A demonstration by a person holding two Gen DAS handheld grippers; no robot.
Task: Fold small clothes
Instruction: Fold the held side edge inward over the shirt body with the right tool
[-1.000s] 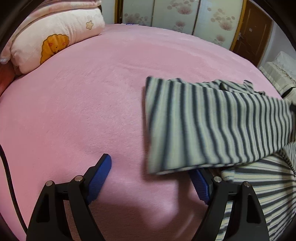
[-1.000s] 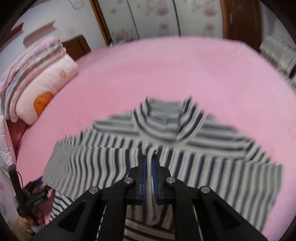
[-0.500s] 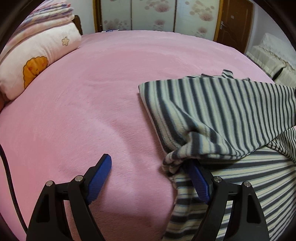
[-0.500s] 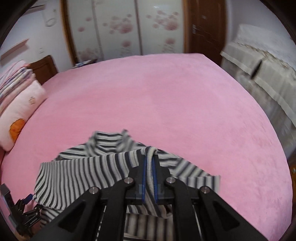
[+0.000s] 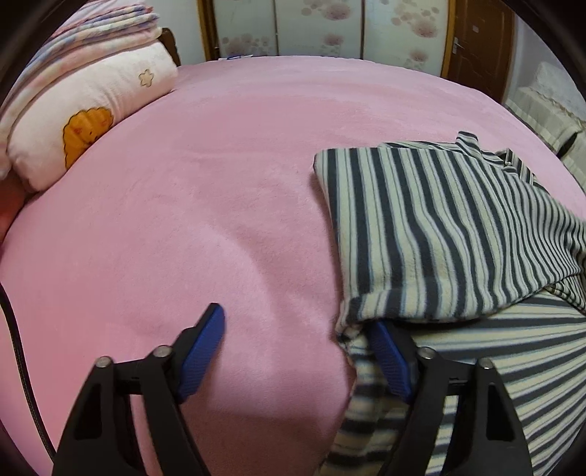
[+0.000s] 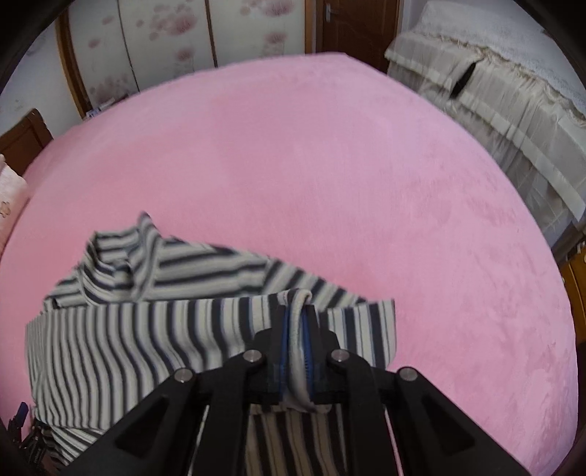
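A small navy-and-cream striped top (image 5: pixel 439 234) lies on the pink bed, one part folded over the rest. In the right wrist view the same striped top (image 6: pixel 146 329) spreads to the left with its collar at the far left. My right gripper (image 6: pixel 296 315) is shut on a bunched fold of the top. My left gripper (image 5: pixel 296 322) is open and low over the bed. Its right finger (image 5: pixel 388 355) is tucked under the folded edge of the top and its left finger (image 5: pixel 205 337) is over bare blanket.
The pink blanket (image 5: pixel 219 164) covers the bed. A white pillow with an orange print (image 5: pixel 84 117) and a folded striped quilt (image 5: pixel 95 33) lie at the far left. A beige covered seat (image 6: pixel 494 95) stands to the right, wardrobe doors (image 5: pixel 329 29) behind.
My right gripper has carried the held fold across to the right, so the folded part now lies flatter over the top. My left gripper has stayed open at the top's near edge.
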